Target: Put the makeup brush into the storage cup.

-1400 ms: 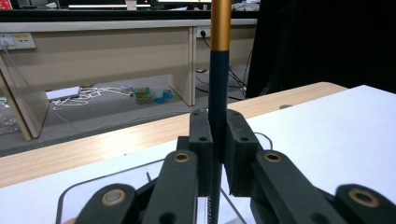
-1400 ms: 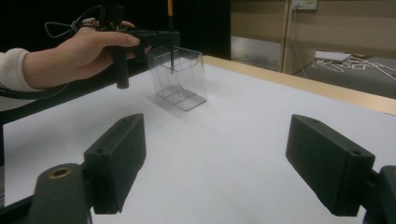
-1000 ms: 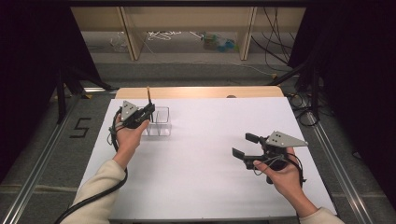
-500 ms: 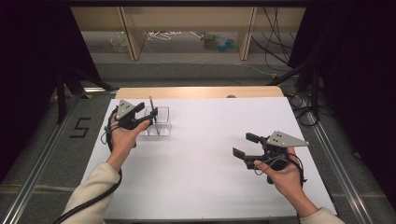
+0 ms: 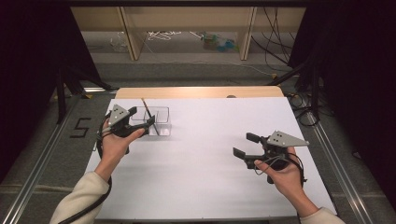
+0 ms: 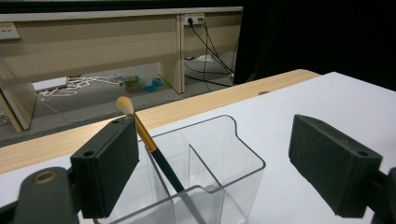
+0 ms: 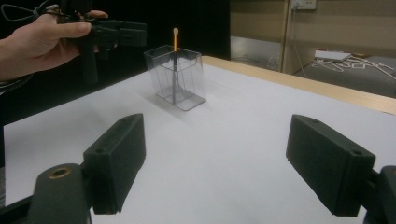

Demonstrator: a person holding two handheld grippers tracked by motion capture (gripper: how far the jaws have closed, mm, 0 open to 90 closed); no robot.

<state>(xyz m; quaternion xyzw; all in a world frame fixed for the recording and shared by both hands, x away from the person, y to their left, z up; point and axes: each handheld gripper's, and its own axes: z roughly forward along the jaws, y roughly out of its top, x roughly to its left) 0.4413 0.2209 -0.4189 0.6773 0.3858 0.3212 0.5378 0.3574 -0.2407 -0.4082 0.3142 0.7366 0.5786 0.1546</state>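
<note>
A clear plastic box (image 5: 161,122) with several compartments stands at the table's far left. In it leans a brush (image 5: 145,107) with a dark handle, gold ferrule and pale tip. My left gripper (image 5: 141,117) hovers just in front of the box. Its jaws have just been opening and now stand wide, with no pad touching the brush. In the left gripper view the brush (image 6: 154,150) rises from the box (image 6: 233,154) just past the left jaw. My right gripper (image 5: 245,144) is open over bare table at the right. From there I see the box (image 7: 180,79), the brush (image 7: 175,39) and the left gripper (image 7: 122,33).
The white table top (image 5: 205,154) has a wooden strip (image 5: 201,92) along its far edge. Beyond it lie the floor, shelf legs and loose cables (image 5: 163,36). Metal rails (image 5: 37,163) run along both sides of the table.
The left gripper has opened and let go of the brush, which now leans in the box. The left hand has drawn back a little to the left. The right hand has kept still.
</note>
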